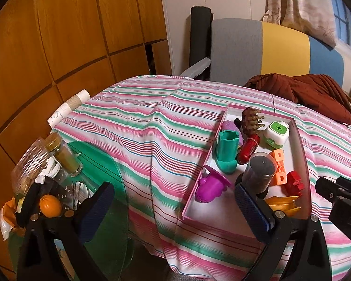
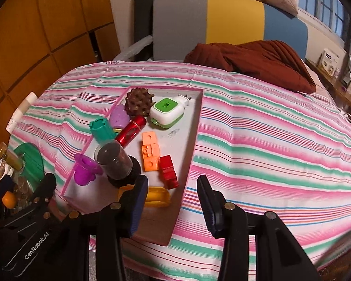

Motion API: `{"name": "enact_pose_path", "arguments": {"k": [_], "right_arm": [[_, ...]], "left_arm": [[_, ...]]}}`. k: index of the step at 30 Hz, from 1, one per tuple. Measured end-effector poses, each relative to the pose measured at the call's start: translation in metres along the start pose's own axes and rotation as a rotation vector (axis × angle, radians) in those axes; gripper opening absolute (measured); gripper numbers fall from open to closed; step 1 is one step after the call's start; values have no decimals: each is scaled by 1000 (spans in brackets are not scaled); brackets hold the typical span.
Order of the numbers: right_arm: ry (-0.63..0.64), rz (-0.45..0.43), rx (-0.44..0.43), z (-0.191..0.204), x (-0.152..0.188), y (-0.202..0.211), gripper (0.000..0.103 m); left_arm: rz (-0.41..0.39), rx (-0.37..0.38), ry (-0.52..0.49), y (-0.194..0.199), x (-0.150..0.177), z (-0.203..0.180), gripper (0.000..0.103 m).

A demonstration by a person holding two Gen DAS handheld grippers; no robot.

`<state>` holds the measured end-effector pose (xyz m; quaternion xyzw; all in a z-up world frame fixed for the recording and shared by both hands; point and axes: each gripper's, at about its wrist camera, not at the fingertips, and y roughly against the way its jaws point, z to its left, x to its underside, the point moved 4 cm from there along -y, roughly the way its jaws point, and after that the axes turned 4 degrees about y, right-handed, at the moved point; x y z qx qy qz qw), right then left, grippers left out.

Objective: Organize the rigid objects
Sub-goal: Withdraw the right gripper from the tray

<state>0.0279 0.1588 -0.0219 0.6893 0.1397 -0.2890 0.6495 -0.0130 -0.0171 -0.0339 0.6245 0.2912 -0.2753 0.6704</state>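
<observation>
1. Tray (image 2: 194,121) with pink rim lies on the striped bed (image 2: 269,140), crowded with rigid items; dark-capped jar (image 2: 114,161) stands upright at its near end.
2. Right gripper (image 2: 173,201): jaws partly apart, empty, above the tray's near corner.
3. Left gripper (image 1: 173,201): jaws wide, empty.
4. Risk: jar looks top-heavy on a soft bed; a nudge could topple it onto the purple cup (image 2: 84,171) or orange blocks (image 2: 150,152).

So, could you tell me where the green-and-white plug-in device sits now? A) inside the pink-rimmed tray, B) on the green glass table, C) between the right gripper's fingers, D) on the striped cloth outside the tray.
A: the green-and-white plug-in device rests inside the pink-rimmed tray, beside the brown spiky ball.
</observation>
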Motion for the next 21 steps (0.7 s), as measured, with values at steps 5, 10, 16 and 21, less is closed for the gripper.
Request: {"name": "enact_pose_path", "arguments": {"k": [5, 10, 16, 21], "right_arm": [[-4, 11, -7, 3, 1, -1, 44], [4, 5, 0, 7, 0, 1, 44], [-2, 10, -2, 6, 0, -1, 44], [-5, 12, 0, 5, -1, -2, 44]], "left_arm": [[14, 11, -5, 0, 0, -1, 103], [24, 13, -4, -1, 0, -1, 103], [45, 31, 14, -2, 2, -1, 103], [29, 12, 0, -2, 2, -3, 103]]}}
